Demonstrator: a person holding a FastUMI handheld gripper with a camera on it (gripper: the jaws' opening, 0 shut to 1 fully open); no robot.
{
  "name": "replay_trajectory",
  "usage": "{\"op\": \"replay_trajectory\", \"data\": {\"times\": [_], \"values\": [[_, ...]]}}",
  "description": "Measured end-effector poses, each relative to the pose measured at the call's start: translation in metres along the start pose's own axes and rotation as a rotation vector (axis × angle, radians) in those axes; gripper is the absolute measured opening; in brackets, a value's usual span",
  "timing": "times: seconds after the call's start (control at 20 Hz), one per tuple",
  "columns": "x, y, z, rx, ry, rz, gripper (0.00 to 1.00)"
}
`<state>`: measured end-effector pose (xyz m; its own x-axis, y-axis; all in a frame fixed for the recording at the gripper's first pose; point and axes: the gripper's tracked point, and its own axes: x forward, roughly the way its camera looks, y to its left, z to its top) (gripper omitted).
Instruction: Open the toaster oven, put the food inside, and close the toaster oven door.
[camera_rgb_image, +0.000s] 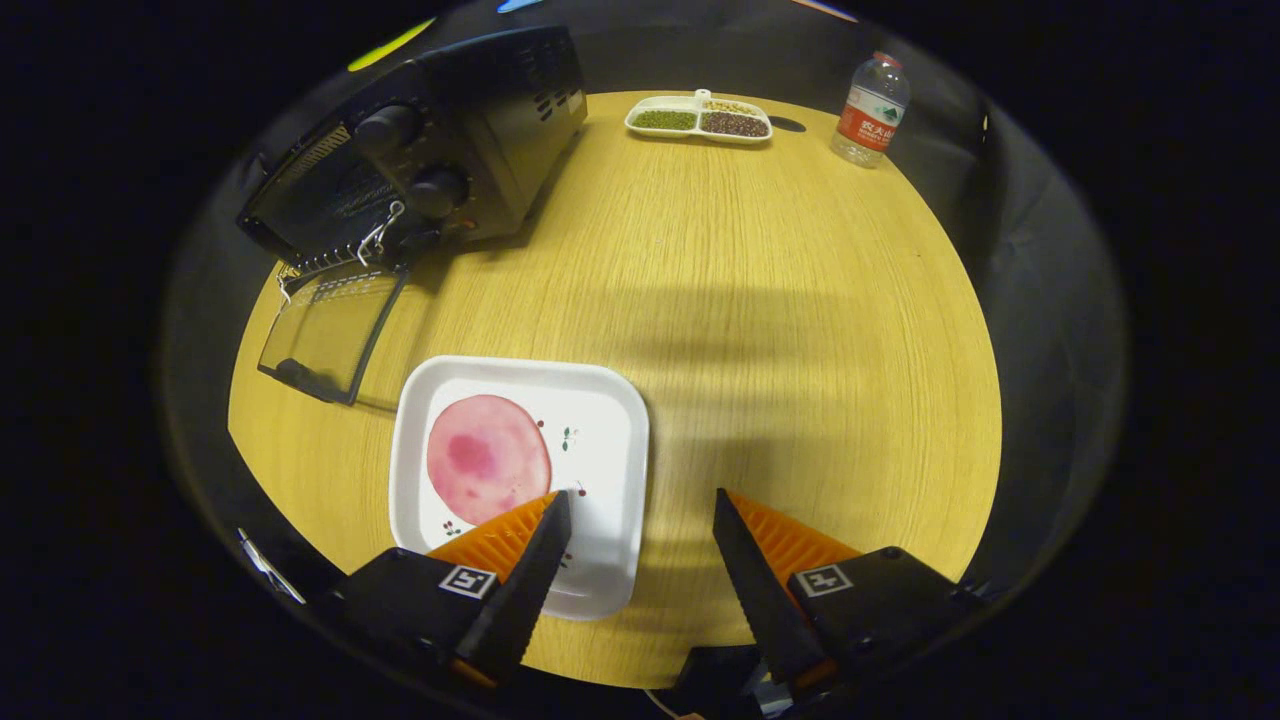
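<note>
Gripper view: looks down over a round wooden desk (760, 300) from above its near edge.
Jaws: the gripper (640, 520) hangs wide apart and empty — nothing lies between its fingers, only bare desk and the plate's near corner.
Food: a round pink slice (487, 457) lies flat on a white square plate (600, 420), just ahead of the left finger, whose tip overlaps the slice's near edge in this view; whether it touches cannot be told.
Toaster oven: the dark toaster oven (440, 150) sits beyond the plate, at the far left of the desk, with its glass door (330, 335) dropped open and lying flat toward the plate.
Key relation: the slice is ahead and to the left of the gap between the jaws, not centred in it — so the grip would seem to need a shift leftward before closing. Being round, the slice offers no long axis to line up with.
Step in hand: the door is already open; the food is not yet picked up, so the grasp looks like the next move.
Elsewhere: a divided dish of beans (700, 120) and a water bottle (872, 110) stand at the far side, well apart from the work.
</note>
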<state>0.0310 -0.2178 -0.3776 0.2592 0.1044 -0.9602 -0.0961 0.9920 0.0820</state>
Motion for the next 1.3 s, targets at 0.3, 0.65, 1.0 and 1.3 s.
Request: {"op": "replay_trajectory", "data": {"times": [0.3, 0.65, 1.0, 1.3], "values": [[0.000, 0.009, -0.009, 0.032, 0.055, 0.031, 0.53], [0.002, 0.012, -0.002, 0.236, 0.078, 0.115, 0.07], [-0.001, 0.029, -0.013, 0.407, 0.112, 0.215, 0.02], [-0.017, 0.033, -0.018, 0.676, 0.033, 0.338, 0.02]]}}
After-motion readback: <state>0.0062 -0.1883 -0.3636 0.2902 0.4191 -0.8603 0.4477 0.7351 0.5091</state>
